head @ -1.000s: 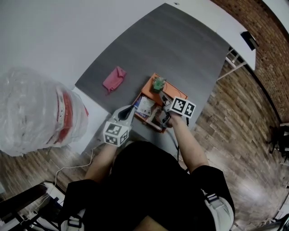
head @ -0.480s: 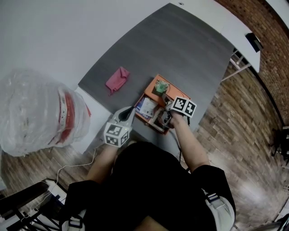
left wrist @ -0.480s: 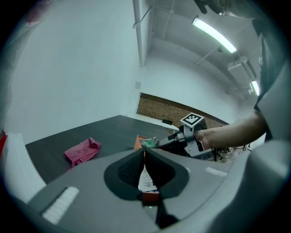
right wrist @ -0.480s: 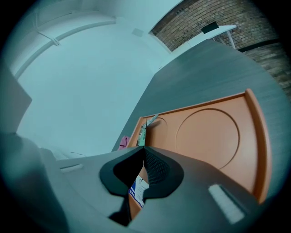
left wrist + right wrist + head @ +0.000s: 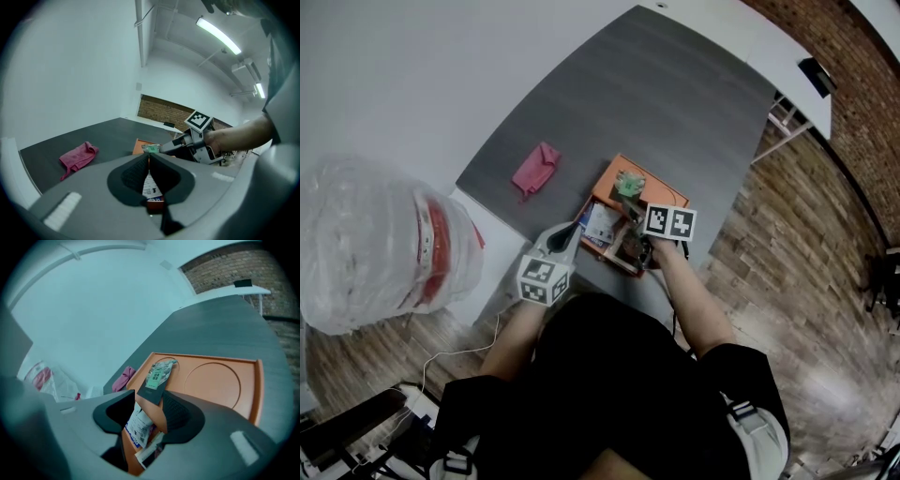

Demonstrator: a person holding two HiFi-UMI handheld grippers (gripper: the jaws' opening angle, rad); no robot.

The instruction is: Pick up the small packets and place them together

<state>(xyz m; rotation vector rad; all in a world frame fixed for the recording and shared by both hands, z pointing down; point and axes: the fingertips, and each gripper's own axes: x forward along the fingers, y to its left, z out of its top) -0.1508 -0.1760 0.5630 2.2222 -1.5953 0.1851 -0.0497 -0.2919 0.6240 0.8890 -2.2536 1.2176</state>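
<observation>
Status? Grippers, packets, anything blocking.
Left gripper shut, empty. Right gripper just opened, green packet loose between its jaws, next to the white packet on the orange tray. Pink cloth well clear.

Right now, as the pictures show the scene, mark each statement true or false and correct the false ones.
1. The pink cloth lies on the orange tray. False: it lies on the dark table, apart from the tray.
2. The tray has a round recess in it. True.
3. The right gripper is clamped shut. False: its jaws stand apart, having just been opening, with the near end of the green-labelled packet between them, not pressed.
4. The left gripper has its jaws together. True.
</observation>
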